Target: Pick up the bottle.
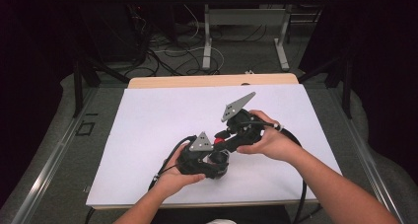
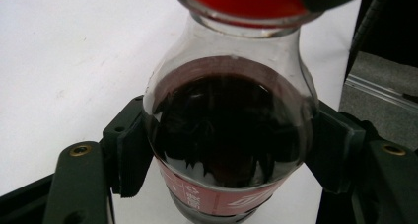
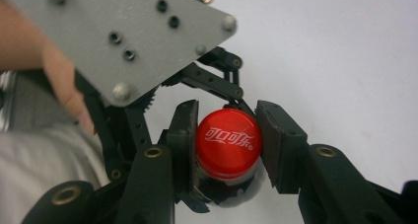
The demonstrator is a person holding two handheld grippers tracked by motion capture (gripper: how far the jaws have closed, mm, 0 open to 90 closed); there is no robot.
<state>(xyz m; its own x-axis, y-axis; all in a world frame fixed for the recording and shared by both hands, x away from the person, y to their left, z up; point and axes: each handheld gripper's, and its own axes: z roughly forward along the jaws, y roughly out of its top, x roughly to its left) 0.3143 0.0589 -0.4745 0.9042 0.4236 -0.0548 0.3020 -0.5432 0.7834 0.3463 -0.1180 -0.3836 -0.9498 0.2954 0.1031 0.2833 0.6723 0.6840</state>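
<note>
Over the white-covered desk, the left tool pinches a nearly full, slick, weighty cola bottle by its rigid shoulder while the right tool brackets its red cap, seemingly gripping it.

White-topped desk across mid frame; tangled cables on grey floor above, beside pale metal legs.

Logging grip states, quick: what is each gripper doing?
Left gripper: shut on the cola bottle.
Right gripper: shut on the red cap.
</note>
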